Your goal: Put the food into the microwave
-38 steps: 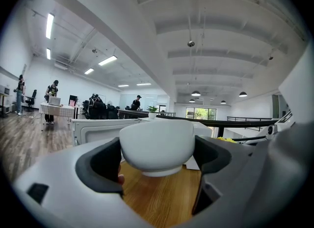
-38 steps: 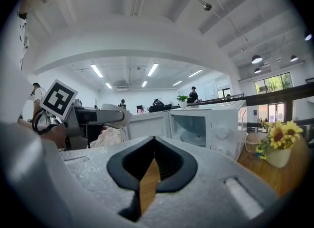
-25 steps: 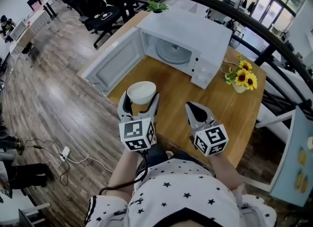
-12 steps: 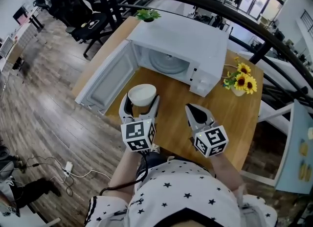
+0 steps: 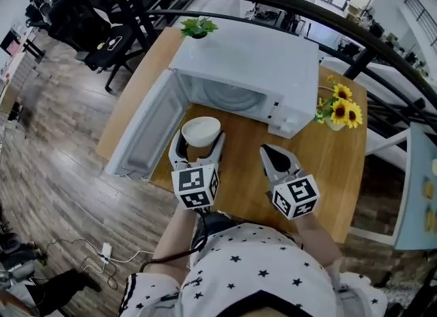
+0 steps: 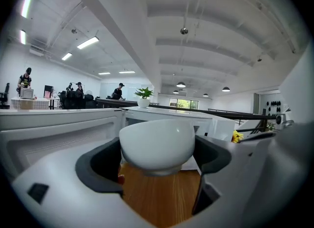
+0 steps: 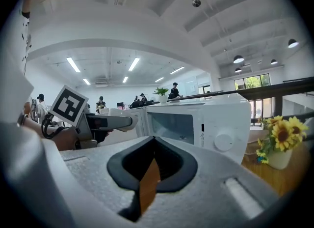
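The left tongs (image 5: pixel 199 146) clasp a white bowl (image 5: pixel 201 130) (near the open microwave (image 5: pixel 252 70)). The right tongs (image 5: pixel 268 150) sit closed, empty.

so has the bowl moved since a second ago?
Yes. The bowl, held in the left gripper, is now nearer the open microwave.

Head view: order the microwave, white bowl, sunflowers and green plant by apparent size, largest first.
1. microwave
2. sunflowers and white bowl: about alike, and the bowl is nearer the camera, so they are not ranked
3. green plant, smallest
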The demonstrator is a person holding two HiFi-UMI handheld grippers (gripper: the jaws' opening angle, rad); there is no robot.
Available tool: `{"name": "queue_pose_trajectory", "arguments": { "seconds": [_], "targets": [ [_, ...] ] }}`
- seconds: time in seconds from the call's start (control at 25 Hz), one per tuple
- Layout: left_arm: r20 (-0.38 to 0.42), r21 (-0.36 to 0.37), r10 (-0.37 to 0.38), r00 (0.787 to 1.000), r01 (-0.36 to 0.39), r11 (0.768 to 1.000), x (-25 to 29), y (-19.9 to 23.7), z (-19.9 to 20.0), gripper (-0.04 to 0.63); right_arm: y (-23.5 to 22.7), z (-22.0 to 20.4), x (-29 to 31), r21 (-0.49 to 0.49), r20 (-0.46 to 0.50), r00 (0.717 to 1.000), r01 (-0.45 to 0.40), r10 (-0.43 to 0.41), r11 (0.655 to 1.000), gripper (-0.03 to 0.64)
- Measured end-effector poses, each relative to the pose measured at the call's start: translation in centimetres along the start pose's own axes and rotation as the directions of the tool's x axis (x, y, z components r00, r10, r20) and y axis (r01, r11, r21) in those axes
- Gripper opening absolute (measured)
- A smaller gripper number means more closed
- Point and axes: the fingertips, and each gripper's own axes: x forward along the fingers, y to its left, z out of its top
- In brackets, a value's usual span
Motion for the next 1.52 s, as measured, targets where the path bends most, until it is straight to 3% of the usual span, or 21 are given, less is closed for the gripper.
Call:
{"name": "queue_pose_trajectory", "arguments": {
  "seconds": [0.76, 1.52],
  "targets": [
    [-0.073, 0.066, -0.185, 0.98, 0.19, 0.979, 8.9, 0.0, -2.3, 0.453, -2.7, -1.9, 2.8, 0.057, -0.005, 0.98, 0.201, -0.201, 0.978, 0.006],
    [-0.147, 0.098, -0.274, 0.951, 0.289, 0.952, 17.3, -0.7, -5.0, 0.453, -5.0, -3.2, 5.3, 0.077, -0.068, 0.957, 0.287, -0.282, 0.955, 0.006]
  ]
}}
